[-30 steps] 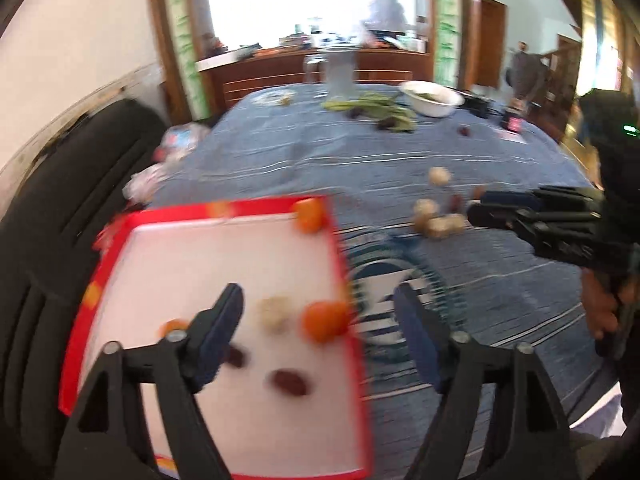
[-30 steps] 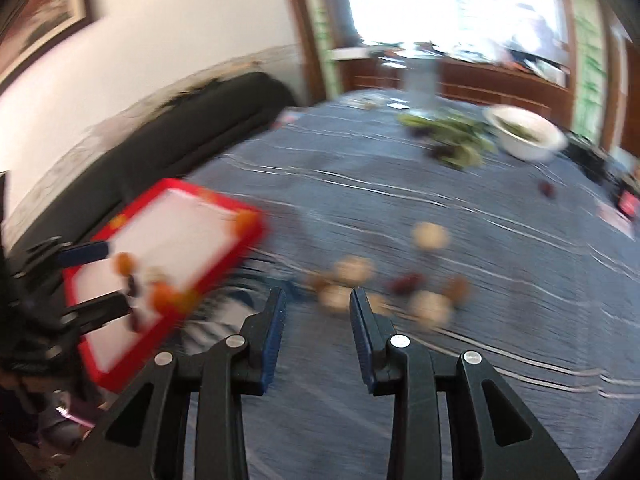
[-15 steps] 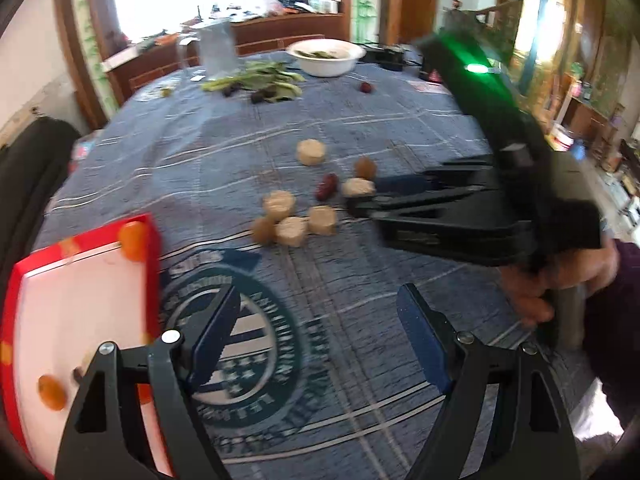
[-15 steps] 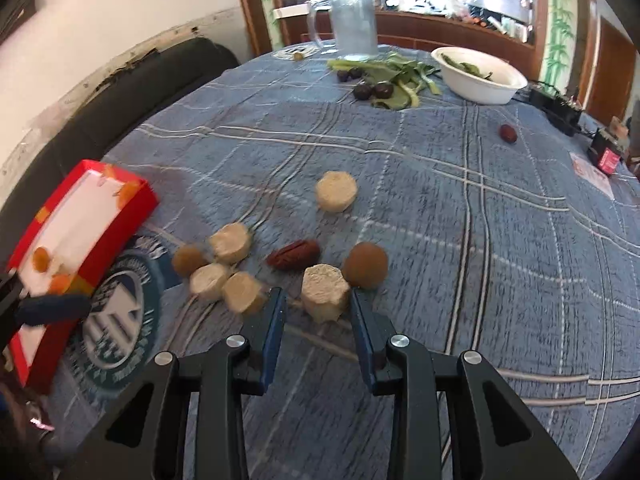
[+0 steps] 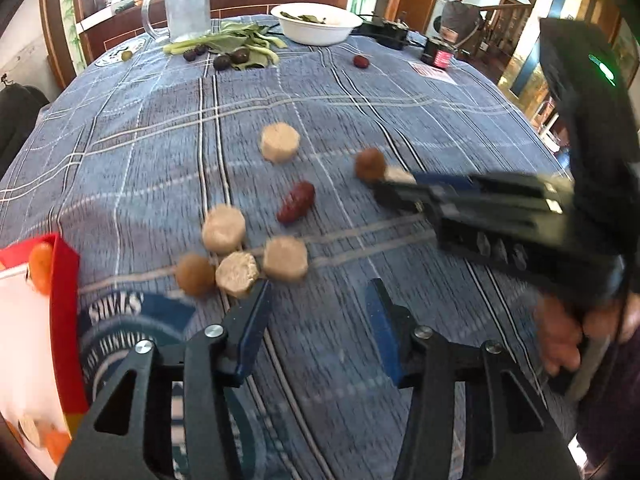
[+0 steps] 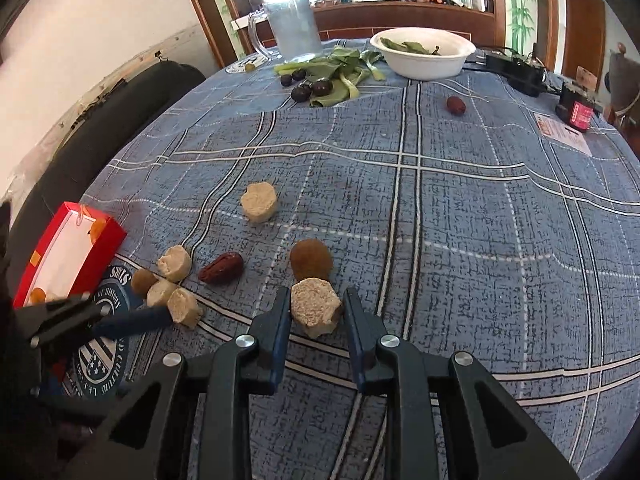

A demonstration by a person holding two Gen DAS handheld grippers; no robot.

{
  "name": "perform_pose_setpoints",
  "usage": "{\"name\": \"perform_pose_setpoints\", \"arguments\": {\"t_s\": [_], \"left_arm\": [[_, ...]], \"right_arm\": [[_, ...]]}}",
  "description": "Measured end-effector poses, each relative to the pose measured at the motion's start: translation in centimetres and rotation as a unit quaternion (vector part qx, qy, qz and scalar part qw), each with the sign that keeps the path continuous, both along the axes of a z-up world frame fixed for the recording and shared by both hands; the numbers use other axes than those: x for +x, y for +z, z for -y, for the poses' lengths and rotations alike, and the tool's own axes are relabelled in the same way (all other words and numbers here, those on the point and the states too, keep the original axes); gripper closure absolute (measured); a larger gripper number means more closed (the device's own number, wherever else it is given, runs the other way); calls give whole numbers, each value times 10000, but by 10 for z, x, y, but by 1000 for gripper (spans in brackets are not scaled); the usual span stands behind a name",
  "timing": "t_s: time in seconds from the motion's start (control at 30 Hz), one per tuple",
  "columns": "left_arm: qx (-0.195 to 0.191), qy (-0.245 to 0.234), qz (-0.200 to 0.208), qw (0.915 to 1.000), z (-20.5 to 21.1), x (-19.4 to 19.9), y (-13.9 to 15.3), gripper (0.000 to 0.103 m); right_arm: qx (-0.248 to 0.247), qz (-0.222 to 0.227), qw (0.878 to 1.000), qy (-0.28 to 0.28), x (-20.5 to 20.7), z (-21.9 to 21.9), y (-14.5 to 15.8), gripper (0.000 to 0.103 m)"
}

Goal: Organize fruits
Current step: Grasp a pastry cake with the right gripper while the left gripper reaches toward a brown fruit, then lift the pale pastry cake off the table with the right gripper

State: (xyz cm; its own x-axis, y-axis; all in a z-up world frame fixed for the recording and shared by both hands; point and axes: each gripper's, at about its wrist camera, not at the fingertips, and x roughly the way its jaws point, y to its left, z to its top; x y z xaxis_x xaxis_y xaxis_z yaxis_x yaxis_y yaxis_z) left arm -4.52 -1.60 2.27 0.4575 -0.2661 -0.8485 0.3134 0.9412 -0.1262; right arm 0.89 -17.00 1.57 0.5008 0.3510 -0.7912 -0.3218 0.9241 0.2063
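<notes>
Several beige hexagonal pieces, brown round fruits and a red date [image 6: 222, 267] lie on the blue plaid tablecloth. My right gripper [image 6: 314, 305] is open with its fingers either side of one beige piece [image 6: 315, 306], just in front of a brown fruit [image 6: 311, 257]; whether the pads touch it I cannot tell. It also shows in the left wrist view [image 5: 394, 188]. My left gripper [image 5: 318, 306] is open and empty, just in front of a beige piece [image 5: 285, 258]. A red tray [image 6: 68, 248] with orange fruits sits at the left table edge.
At the far side stand a glass jug [image 6: 292, 26], a white bowl [image 6: 422, 52], green leaves with dark plums [image 6: 320, 86], a lone date [image 6: 455, 105] and a small black and red box [image 6: 576, 110]. A black sofa [image 6: 100, 120] lies beyond the left edge.
Both grippers moved forward toward the fruit cluster. My right gripper has opened wider and now straddles the beige piece. My left gripper swung right, away from the red tray.
</notes>
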Motion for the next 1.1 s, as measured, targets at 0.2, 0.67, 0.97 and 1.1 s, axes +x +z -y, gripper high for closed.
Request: {"name": "perform_pose_setpoints", "arguments": {"t_s": [0.2, 0.67, 0.97, 1.1], "left_arm": [[17, 48, 130, 9999, 0, 19, -1, 52], [315, 34, 524, 9981, -4, 14, -4, 75], [354, 146, 606, 9974, -3, 10, -4, 76], [288, 242, 612, 9974, -5, 4, 0, 76]], "right_arm": [[35, -92, 9999, 91, -2, -3, 0, 78], [-80, -80, 9992, 391, -2, -6, -2, 77], [-132, -1, 9990, 420, -4, -9, -1, 78], [-11, 75, 9990, 433, -6, -9, 3, 78]]}}
